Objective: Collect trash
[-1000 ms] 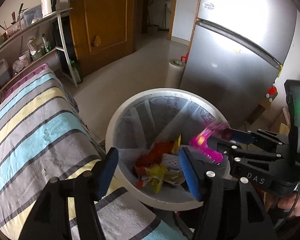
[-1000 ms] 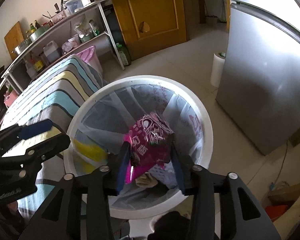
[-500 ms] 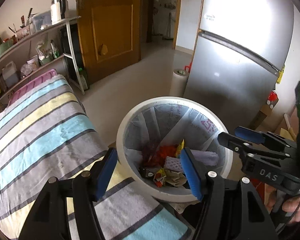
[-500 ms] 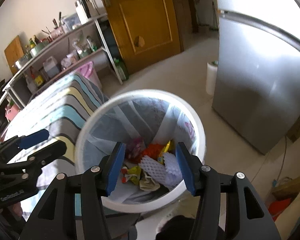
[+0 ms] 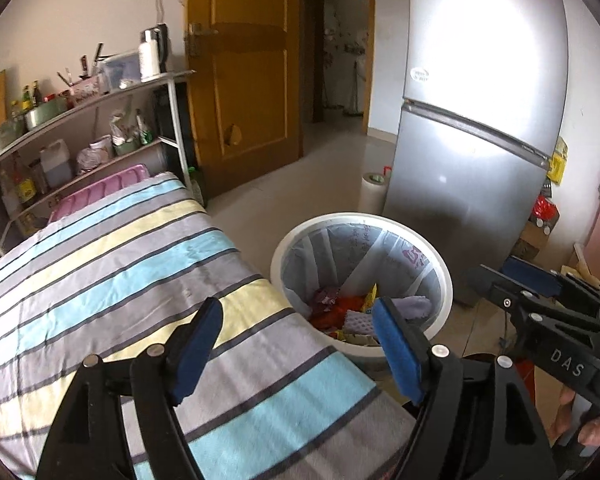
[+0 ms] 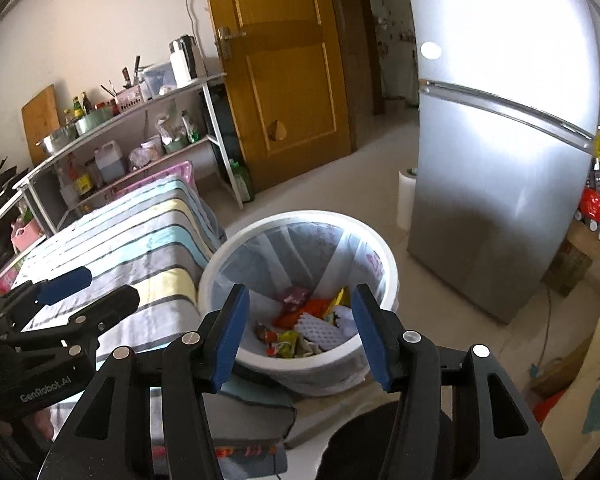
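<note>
Beside the striped bed (image 5: 112, 280), the trash bin (image 6: 384, 256) lies ahead and below my right gripper (image 6: 298, 332), nearer than my left gripper (image 5: 296, 352), both jaws spread and empty.

Bin (image 6: 384, 256) mouth open from above – wrappers (image 6: 308, 320) only at the bottom. Striped table (image 5: 120, 280) edge touches its left rim, fridge (image 5: 472, 180) stands close behind-right, paper roll (image 5: 372, 196) beside it. Bare floor (image 6: 452, 320) to the right.
</note>
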A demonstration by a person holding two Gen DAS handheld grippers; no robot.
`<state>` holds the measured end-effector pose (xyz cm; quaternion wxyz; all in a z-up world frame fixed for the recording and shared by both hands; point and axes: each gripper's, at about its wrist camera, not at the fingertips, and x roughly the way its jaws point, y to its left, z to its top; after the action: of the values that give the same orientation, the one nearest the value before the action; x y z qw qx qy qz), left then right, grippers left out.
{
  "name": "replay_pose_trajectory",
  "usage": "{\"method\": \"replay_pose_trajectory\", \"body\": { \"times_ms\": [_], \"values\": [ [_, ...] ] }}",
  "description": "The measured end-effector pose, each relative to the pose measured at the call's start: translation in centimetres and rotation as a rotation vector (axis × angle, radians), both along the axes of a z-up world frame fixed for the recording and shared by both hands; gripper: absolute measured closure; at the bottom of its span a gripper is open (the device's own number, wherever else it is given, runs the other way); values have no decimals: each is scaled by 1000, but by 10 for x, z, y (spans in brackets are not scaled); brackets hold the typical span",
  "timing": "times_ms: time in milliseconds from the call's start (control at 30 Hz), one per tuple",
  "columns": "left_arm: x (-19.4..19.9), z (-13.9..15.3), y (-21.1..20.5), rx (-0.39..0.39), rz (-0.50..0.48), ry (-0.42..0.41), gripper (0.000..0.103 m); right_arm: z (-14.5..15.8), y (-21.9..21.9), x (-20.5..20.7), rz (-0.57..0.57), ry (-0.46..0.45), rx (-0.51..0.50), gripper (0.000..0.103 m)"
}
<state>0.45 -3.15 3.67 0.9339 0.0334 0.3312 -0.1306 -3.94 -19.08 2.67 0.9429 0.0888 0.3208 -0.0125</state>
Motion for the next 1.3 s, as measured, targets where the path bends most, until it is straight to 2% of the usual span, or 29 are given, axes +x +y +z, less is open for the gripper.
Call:
{"method": "replay_pose_trajectory", "body": {
  "times_ms": [367, 1300],
  "values": [
    [-28, 0, -3, 39, 18, -36, 23, -4, 20, -29, -38, 8, -39, 49],
    [-34, 1, -2, 26, 20, -41, 23, 1, 22, -37, -43, -16, -26, 49]
  ]
}}
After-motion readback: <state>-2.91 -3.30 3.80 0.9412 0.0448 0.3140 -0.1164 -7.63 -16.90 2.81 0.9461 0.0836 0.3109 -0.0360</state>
